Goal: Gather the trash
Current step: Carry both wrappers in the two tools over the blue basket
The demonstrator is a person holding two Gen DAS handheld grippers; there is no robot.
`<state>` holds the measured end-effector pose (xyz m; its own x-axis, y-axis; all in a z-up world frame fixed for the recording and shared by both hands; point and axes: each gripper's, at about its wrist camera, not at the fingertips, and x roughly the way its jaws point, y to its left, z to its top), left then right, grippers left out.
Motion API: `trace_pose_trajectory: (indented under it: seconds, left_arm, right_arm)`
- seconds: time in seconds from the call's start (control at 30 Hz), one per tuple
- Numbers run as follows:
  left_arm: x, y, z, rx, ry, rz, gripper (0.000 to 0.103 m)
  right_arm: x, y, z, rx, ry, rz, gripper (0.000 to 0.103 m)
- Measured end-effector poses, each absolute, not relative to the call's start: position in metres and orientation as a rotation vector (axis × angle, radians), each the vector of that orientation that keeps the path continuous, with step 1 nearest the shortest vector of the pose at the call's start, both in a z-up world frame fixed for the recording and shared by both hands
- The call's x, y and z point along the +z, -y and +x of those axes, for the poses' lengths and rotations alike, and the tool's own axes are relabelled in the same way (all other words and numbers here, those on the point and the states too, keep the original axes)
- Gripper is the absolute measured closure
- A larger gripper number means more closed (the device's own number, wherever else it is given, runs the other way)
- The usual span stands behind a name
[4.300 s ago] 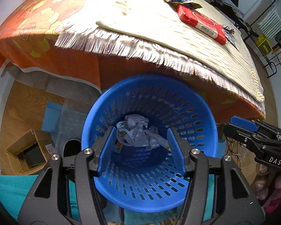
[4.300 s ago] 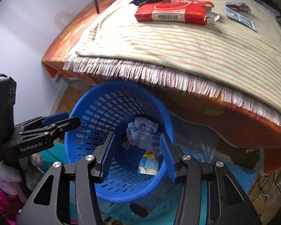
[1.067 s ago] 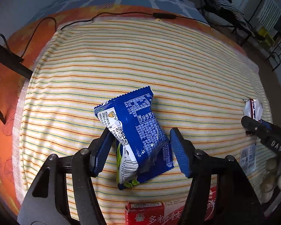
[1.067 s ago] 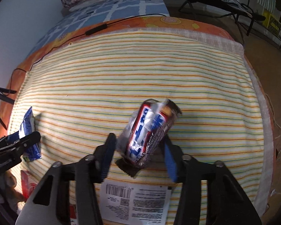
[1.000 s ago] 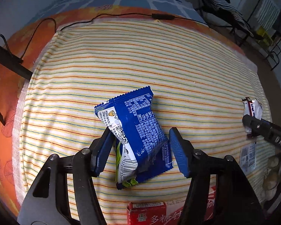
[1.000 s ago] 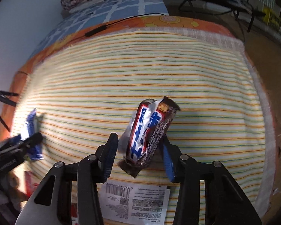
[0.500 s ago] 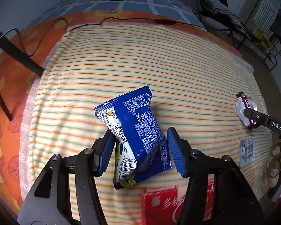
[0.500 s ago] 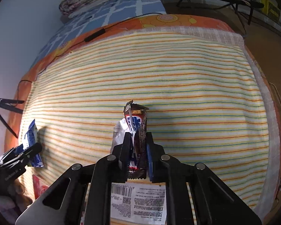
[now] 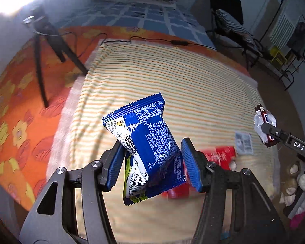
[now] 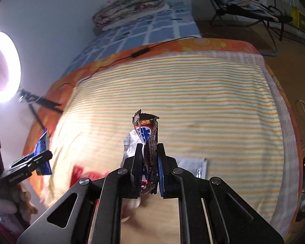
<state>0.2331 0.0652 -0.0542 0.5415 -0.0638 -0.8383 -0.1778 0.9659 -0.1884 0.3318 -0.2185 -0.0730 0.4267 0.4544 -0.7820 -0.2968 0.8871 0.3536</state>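
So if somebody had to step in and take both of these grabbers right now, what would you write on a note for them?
Left gripper: closed on the blue snack wrapper, held clear above the striped blanket.
Right gripper: jaws have just closed; shut on the crumpled candy bar wrapper, also lifted off the bed.
Still on the blanket: a red box and a flat white label, both near the front edge.
Done: two pieces of trash picked up.
Left: drop both in a bin (none in view now), then come back for the red box and the label.
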Motion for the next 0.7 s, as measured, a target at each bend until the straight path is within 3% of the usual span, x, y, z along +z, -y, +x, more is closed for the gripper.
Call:
trace_pose_trajectory:
  seconds: [0.33,0.7]
  left_arm:
    - [-0.03,-0.046,0.137,0.04,-0.961,-0.242,0.046]
    - [-0.051,-0.019,0.053,0.005,-1.006,-0.265,0.046]
  right_arm:
    - [-0.043,0.212,0.238,0.597,-0.976,0.092,0.092]
    - [-0.045,0.193,0.143,0.688,-0.981,-0.028,0.092]
